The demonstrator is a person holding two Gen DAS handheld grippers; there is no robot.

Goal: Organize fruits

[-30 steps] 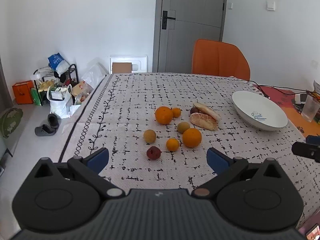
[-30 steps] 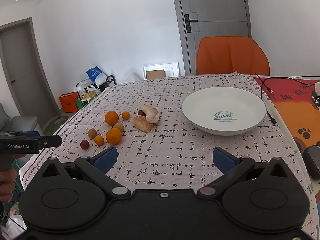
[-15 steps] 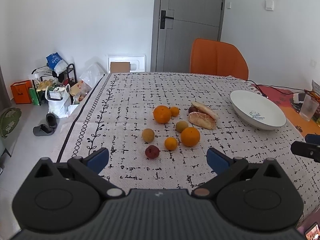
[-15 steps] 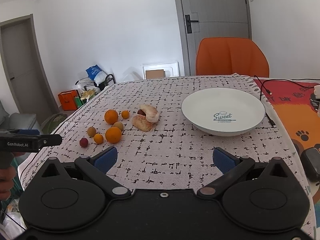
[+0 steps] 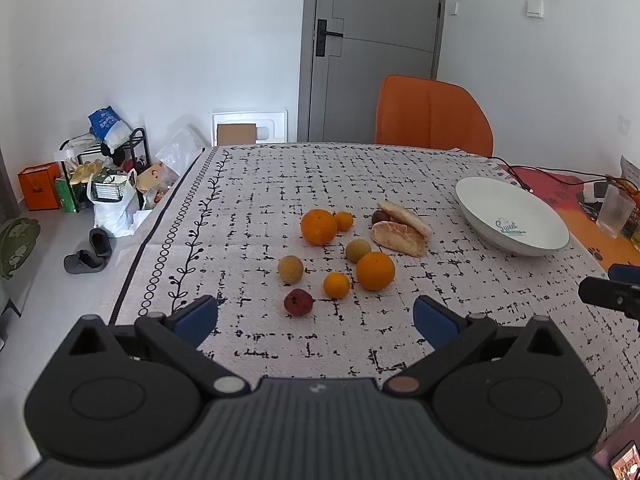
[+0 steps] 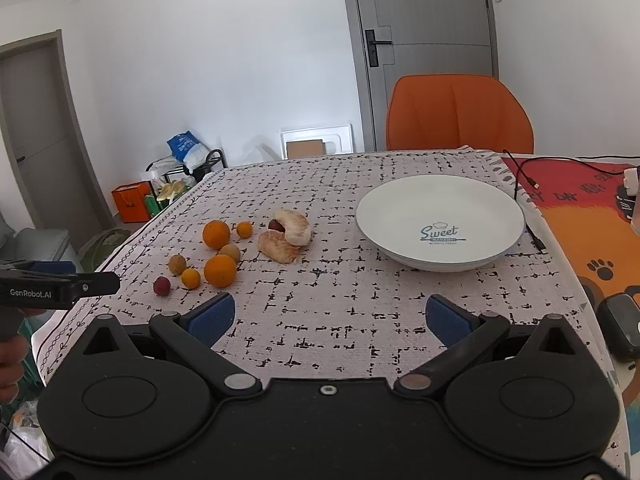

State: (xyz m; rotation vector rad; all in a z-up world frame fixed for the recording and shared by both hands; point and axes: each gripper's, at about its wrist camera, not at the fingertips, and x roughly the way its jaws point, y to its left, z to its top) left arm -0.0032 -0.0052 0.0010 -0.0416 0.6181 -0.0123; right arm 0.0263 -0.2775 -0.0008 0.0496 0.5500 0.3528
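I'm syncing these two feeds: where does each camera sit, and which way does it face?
Left wrist: on the left gripper, facing the fruit cluster across the table; its own open fingers show.
Right wrist: on the right gripper, facing the white bowl; own open fingers, plus the left gripper at left.
Shared: fruit, bowl, orange chair.

The left gripper (image 5: 316,316) has a dark grey ribbed housing, two round black discs at 7 and 5 o'clock, black linkage arms and blue textured fingertips (image 5: 197,317). One pivot pin is silver, the other copper-coloured. The right gripper (image 6: 327,317) has a smooth black housing with a small central screw, the same discs, arms and blue fingertips (image 6: 447,317). In the right wrist view, at 9 o'clock, the left gripper's black side carries white "GenRobot.AI" lettering above the person's hand (image 6: 10,364).
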